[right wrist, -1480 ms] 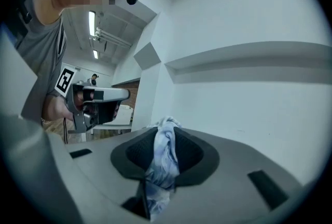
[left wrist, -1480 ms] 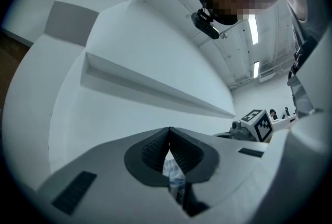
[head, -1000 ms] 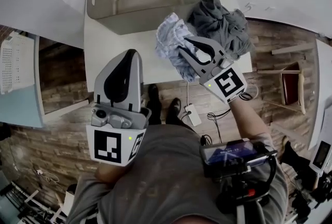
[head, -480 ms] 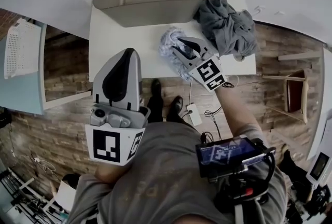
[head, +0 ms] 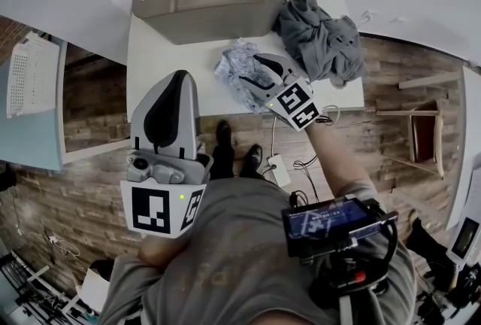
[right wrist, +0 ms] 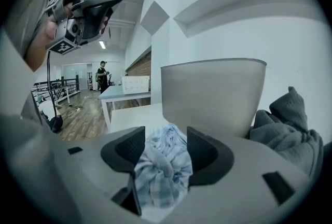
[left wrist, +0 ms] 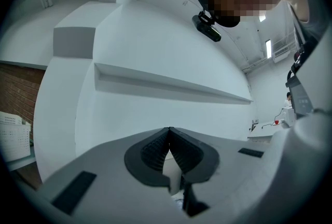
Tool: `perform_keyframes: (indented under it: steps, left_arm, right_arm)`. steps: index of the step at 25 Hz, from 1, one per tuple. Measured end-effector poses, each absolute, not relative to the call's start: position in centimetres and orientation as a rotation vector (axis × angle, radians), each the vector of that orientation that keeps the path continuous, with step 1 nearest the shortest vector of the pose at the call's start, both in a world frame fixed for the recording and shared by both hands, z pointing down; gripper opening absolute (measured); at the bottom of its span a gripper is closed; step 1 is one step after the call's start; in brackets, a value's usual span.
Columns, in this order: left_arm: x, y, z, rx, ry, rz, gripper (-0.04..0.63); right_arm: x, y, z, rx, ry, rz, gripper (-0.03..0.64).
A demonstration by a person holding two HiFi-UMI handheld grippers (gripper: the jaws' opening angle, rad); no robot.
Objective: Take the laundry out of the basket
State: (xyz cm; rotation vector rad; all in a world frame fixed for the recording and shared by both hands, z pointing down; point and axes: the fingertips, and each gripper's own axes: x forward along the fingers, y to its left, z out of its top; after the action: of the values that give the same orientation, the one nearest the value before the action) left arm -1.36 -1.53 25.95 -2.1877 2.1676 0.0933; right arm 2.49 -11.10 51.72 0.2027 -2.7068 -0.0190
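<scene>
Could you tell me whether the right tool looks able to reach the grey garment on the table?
Probably yes. The right tool has just been opening its jaws, now loose around the blue-and-white cloth, so it is free; the grey garment lies beside it, nothing between.

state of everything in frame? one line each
basket: upright on the table, looks empty.
blue-white cloth: crumpled on the table in front of the basket, between the right tool's jaws.
grey garment: heaped on the table right of the basket, clear of both tools.
right tool: open, jaws have just been opening, either side of the cloth.
left tool: shut, nothing between the jaws, held off the table.
</scene>
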Motion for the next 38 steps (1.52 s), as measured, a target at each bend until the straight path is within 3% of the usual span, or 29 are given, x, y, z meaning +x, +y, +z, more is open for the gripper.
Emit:
perform_keyframes:
  steps: [10, 17, 38]
  left_arm:
    - [-1.4, -1.8, 25.7, -2.182, 2.134, 0.113, 0.008]
    - [-2.0, -3.1, 25.1, -2.179, 2.100, 0.142, 0.008]
    - [-2.3, -7.3, 23.7, -2.207, 2.004, 0.184, 0.008]
  right_arm:
    - [4.0, -11.4, 43.1, 0.363, -2.907, 0.081, 0.231]
    - [4.3, -9.4, 33.4, 0.468, -3.097, 0.076, 0.032]
    - [3.7, -10.4, 28.1, 0.652, -3.085, -0.055, 0.006]
